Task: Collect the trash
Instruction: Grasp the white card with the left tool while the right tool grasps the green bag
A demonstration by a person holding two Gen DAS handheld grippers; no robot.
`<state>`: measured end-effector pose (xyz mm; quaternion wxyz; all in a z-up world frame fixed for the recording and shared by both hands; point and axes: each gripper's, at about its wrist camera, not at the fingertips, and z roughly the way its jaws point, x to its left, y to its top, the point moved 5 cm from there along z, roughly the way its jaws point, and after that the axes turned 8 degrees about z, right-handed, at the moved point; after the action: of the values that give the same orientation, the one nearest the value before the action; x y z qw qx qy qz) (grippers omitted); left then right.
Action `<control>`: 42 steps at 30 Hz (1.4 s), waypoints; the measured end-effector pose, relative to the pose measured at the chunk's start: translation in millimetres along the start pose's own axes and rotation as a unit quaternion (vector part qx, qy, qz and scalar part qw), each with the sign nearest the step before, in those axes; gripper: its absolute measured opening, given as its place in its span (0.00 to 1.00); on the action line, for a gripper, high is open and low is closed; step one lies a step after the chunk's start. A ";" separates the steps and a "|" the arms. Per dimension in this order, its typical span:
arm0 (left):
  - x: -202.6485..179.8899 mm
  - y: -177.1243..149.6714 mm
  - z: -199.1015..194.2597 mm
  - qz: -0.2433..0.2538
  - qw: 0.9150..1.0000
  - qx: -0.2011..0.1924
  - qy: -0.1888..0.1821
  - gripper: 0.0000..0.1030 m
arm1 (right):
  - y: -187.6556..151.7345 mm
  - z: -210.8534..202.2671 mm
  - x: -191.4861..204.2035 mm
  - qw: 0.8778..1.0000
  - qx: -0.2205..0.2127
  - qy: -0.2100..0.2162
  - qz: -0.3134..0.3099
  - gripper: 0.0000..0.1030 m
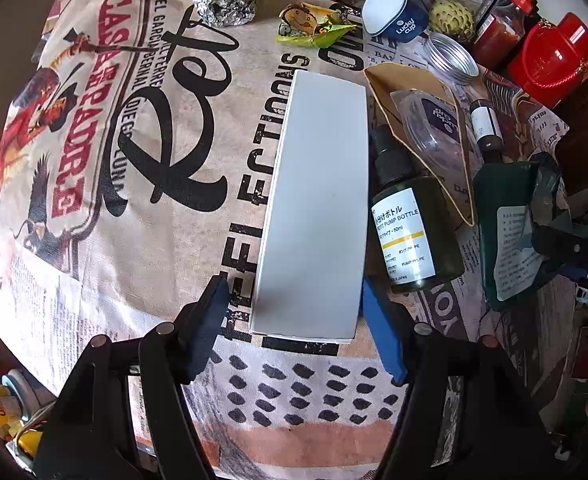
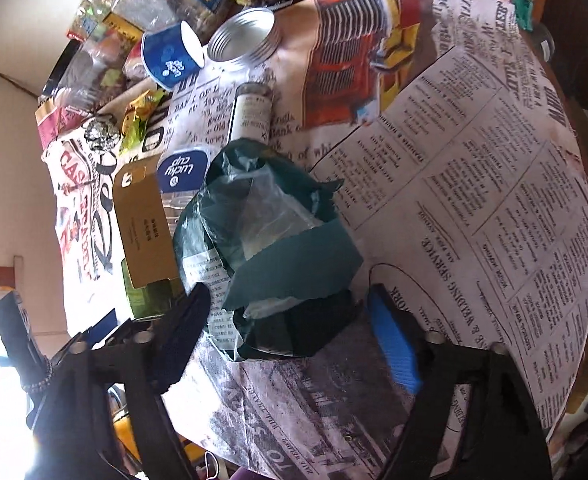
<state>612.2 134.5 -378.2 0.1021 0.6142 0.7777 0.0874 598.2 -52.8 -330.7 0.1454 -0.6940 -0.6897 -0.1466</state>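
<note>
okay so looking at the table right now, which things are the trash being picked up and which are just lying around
Being picked up:
white box, between the left gripper jaws
green bag, between the right gripper jaws

Lying about:
pump bottle
foil ball
blue cup
red container

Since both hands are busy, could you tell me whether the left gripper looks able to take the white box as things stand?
Probably yes: the left gripper straddles the near end of the white box, nothing lies on top, and the pump bottle alongside sits outside the jaws.

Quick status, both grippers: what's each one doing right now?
Left gripper: open, jaws either side of the white box, not yet pressing.
Right gripper: open, jaws straddling the crumpled green bag, not visibly clamped.
</note>
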 end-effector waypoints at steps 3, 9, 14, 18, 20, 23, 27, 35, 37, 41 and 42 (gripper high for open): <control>-5.2 1.8 0.6 0.025 1.000 -0.004 0.009 0.52 | -1.7 -0.8 2.9 1.000 -0.004 -0.010 -0.014 0.46; -10.9 1.5 -5.0 0.069 0.998 0.010 0.007 0.51 | -9.2 -17.4 10.7 0.999 -0.043 -0.015 -0.020 0.34; 4.6 -0.2 -32.6 0.075 0.997 -0.010 -0.015 0.50 | -20.0 -32.9 20.3 0.996 -0.084 -0.022 -0.016 0.30; 20.3 -5.8 -55.8 0.082 0.995 -0.038 -0.031 0.50 | -35.0 -46.3 29.6 0.993 -0.120 -0.022 0.004 0.28; 24.8 -11.0 -69.8 0.090 0.994 -0.055 -0.034 0.49 | -45.5 -53.5 36.2 0.990 -0.138 -0.021 0.014 0.28; 33.7 -17.5 -86.5 0.101 0.991 -0.076 -0.042 0.49 | -62.5 -66.1 44.0 0.986 -0.167 -0.022 0.023 0.28; 47.2 -25.4 -117.2 0.111 0.987 -0.107 -0.054 0.49 | -88.2 -87.5 52.5 0.978 -0.204 -0.027 0.027 0.28; 59.3 -42.1 -175.7 0.113 0.977 -0.171 -0.066 0.49 | -137.3 -130.3 68.1 0.964 -0.264 -0.034 0.021 0.28; 59.3 -48.7 -193.7 0.114 0.973 -0.189 -0.065 0.49 | -148.3 -139.4 69.2 0.961 -0.274 -0.036 0.016 0.28; 56.4 -67.5 -224.7 0.113 0.966 -0.222 -0.063 0.49 | -166.2 -157.1 71.5 0.956 -0.293 -0.034 0.002 0.28; 55.4 -73.1 -231.4 0.111 0.965 -0.227 -0.062 0.49 | -170.2 -160.9 72.4 0.954 -0.297 -0.034 -0.002 0.28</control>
<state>469.7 169.1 -177.1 0.2768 0.6616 0.6563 0.2344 427.9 -50.5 -154.4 -0.0909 -0.7090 -0.6210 -0.3215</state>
